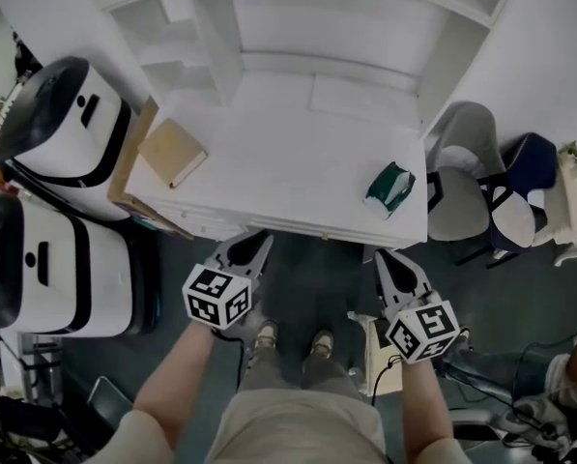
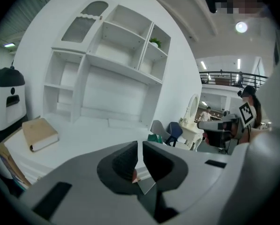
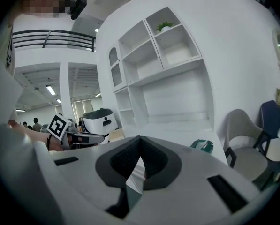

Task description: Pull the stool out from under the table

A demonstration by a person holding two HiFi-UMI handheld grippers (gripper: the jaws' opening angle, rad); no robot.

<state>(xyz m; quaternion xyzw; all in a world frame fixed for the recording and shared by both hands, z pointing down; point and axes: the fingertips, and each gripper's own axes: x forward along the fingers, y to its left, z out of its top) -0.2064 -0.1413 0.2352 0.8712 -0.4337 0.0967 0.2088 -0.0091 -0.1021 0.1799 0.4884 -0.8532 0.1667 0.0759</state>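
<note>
No stool shows in any view; the space under the white table (image 1: 288,162) is dark and hidden by its top. In the head view my left gripper (image 1: 254,245) and my right gripper (image 1: 389,259) hover side by side just short of the table's front edge, both pointing at it. In the left gripper view the left gripper (image 2: 140,146) has its jaws shut with nothing between them. The right gripper (image 3: 140,142) is likewise shut and empty in its own view. The person's feet (image 1: 288,341) stand on the dark floor between the two grippers.
On the table lie a tan book (image 1: 172,151) at the left and a crumpled green bag (image 1: 389,188) at the right, with a white shelf unit (image 1: 269,27) behind. Two white machines (image 1: 66,133) stand left; a grey chair (image 1: 457,196) and a navy chair (image 1: 525,187) stand right.
</note>
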